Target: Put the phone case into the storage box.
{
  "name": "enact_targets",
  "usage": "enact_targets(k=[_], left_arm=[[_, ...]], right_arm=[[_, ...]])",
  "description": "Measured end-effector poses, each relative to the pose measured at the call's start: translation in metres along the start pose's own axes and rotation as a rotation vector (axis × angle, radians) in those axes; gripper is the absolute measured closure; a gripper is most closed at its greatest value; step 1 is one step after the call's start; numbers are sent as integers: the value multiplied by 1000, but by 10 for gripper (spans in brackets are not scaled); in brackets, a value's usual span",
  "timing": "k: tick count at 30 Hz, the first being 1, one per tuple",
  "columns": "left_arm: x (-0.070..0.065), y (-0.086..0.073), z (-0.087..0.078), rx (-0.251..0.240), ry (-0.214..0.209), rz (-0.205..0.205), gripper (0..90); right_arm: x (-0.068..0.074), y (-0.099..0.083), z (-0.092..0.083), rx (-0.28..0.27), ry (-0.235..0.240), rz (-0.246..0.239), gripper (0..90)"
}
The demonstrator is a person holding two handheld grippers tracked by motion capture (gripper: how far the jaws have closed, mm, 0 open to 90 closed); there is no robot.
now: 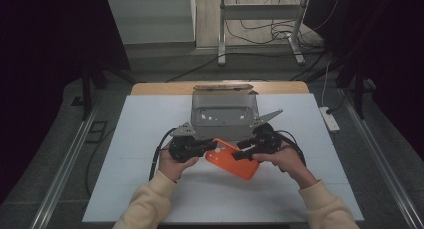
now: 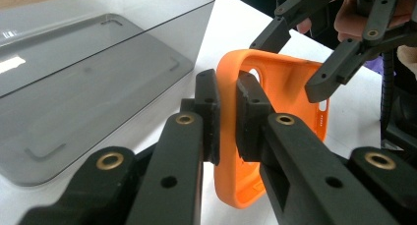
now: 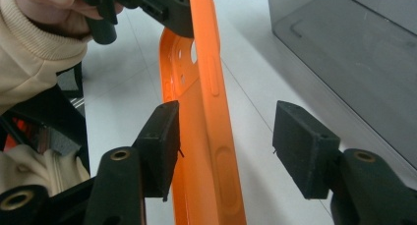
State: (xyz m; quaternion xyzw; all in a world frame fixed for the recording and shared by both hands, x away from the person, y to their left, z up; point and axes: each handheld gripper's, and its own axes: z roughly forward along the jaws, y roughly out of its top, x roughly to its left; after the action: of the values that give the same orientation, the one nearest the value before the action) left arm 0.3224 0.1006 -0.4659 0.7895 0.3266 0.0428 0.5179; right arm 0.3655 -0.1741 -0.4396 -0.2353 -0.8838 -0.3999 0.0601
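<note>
An orange phone case [image 1: 234, 163] hangs tilted just above the white table, in front of a smoky grey clear box [image 1: 222, 111]. My left gripper [image 1: 212, 147] is shut on the case's end; in the left gripper view both pads [image 2: 210, 103] pinch its rim [image 2: 227, 136]. My right gripper [image 1: 241, 153] comes in from the other side. In the right gripper view its jaws [image 3: 226, 141] straddle the case's long side edge [image 3: 209, 102]. The left pad [image 3: 162, 136] lies against or very near the case, while the right pad stands well clear.
The grey box [image 2: 88, 77] stands just behind the case, open side up, near the table's far edge. A white power strip [image 1: 330, 119] lies on the floor at the right. Metal frame legs and cables sit on the floor beyond the table.
</note>
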Motion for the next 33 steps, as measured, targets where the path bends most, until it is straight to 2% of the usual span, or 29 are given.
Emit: enact_targets(k=[2, 8, 13, 15, 20, 23, 30, 33], left_arm=[[0, 0, 0, -1, -2, 1, 824], [-1, 0, 1, 0, -3, 3, 824], [-1, 0, 1, -2, -4, 4, 823], [-1, 0, 0, -2, -5, 5, 824], [0, 0, 0, -9, -6, 3, 822], [1, -1, 0, -7, -7, 2, 823], [3, -1, 0, -17, -23, -6, 810], [3, -1, -1, -32, -21, -4, 732]], right_arm=[[0, 0, 0, -8, 14, 7, 497], [1, 0, 1, -6, 41, 15, 531], [2, 0, 2, -1, 26, 1, 625], [2, 0, 2, -5, 41, 7, 656], [0, 0, 0, -18, 36, 18, 755], [-1, -1, 0, -19, 52, 25, 770], [2, 0, 0, -15, 48, 9, 794], [4, 0, -1, -16, 40, -4, 798]])
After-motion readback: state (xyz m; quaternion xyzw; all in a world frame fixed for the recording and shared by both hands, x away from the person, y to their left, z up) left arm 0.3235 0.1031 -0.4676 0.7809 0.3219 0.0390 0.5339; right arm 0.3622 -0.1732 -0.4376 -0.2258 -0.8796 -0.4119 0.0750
